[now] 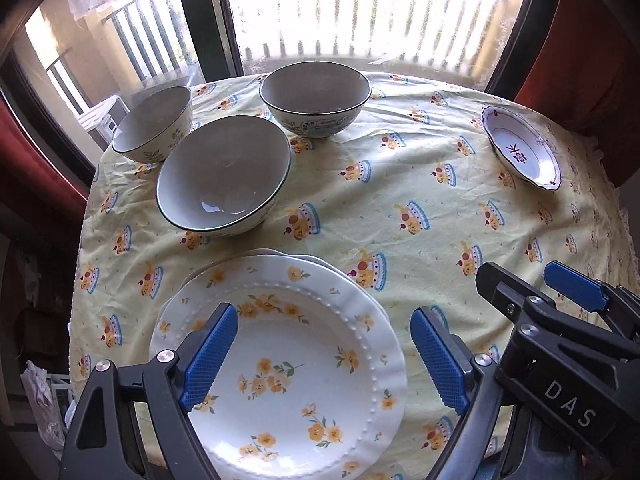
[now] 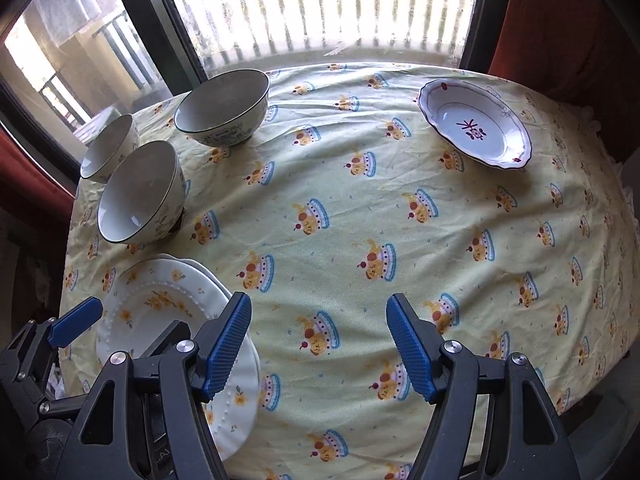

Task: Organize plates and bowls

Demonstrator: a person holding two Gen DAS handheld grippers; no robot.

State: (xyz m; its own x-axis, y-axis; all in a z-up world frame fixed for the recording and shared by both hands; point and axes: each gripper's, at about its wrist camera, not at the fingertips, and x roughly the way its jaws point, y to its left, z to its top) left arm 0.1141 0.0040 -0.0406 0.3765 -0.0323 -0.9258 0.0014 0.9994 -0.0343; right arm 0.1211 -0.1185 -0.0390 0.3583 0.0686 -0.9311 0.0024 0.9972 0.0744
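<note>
A white plate with yellow flowers (image 1: 296, 360) (image 2: 160, 304) lies on another plate at the near left of the round table (image 1: 400, 168) (image 2: 360, 208). Behind it stand three grey-lined bowls: a large one (image 1: 224, 176) (image 2: 138, 196), a smaller one (image 1: 152, 124) (image 2: 108, 148) and one further back (image 1: 316, 96) (image 2: 222, 106). A white dish with a purple mark (image 1: 520, 148) (image 2: 476, 124) sits at the far right. My left gripper (image 1: 324, 356) (image 2: 124, 332) hovers open above the flowered plate, holding nothing. My right gripper (image 2: 320, 344) (image 1: 536, 284) is open over bare cloth beside that plate.
A yellow cloth printed with fruit baskets covers the table. A window with dark frames (image 1: 216, 20) and a balcony railing stands just behind it. Red curtains (image 1: 580, 60) hang at both sides. The table's edge drops away at the left and right.
</note>
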